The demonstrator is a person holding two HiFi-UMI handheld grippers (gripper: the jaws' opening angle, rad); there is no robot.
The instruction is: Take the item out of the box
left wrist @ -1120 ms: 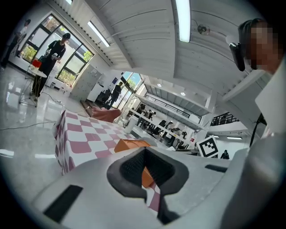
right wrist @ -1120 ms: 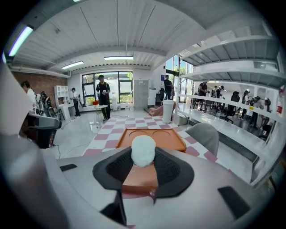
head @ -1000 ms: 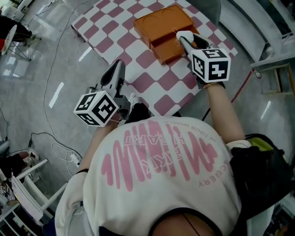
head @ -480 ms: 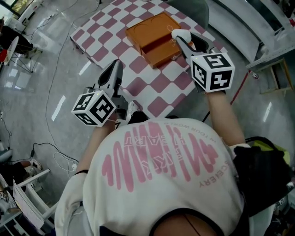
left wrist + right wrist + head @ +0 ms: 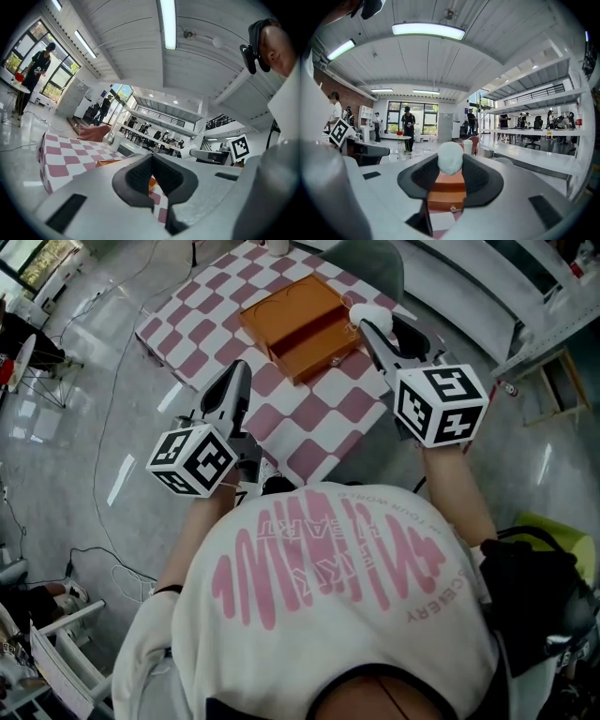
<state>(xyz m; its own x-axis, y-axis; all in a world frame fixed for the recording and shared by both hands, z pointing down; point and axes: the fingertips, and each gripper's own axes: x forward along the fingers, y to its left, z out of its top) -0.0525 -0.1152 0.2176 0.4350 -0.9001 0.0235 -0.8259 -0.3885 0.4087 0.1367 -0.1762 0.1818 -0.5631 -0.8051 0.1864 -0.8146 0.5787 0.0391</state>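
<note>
1. White item (image 5: pixel 373 311): small, rounded, plain, no label readable. It is out of the box, pinched at the tips of the right gripper (image 5: pixel 367 326) and raised above the table, just beside the box's right edge. In the right gripper view the white item (image 5: pixel 450 158) sits between the two dark fingers (image 5: pixel 425 174), which press on it from either side with a moderate gap between them.

2. Orange box (image 5: pixel 286 307): flat and rectangular, lying on the table. Its drawer (image 5: pixel 317 349) is slid out toward the person, with a small metal pull on its front. No brand or print is legible on it. In the right gripper view the orange box (image 5: pixel 446 190) shows directly below the held item.

3. Left gripper (image 5: pixel 240 371): held over the near left edge of the table, well apart from the box. Its fingers (image 5: pixel 140 174) are closed together with nothing between them.

4. Table (image 5: pixel 328 418): covered in a dark pink and white check.

5. Shirt (image 5: pixel 328 615): white, worn by the person, with pink lettering seen upside down. The word "HEART" is readable; the smaller lines are unclear.
</note>
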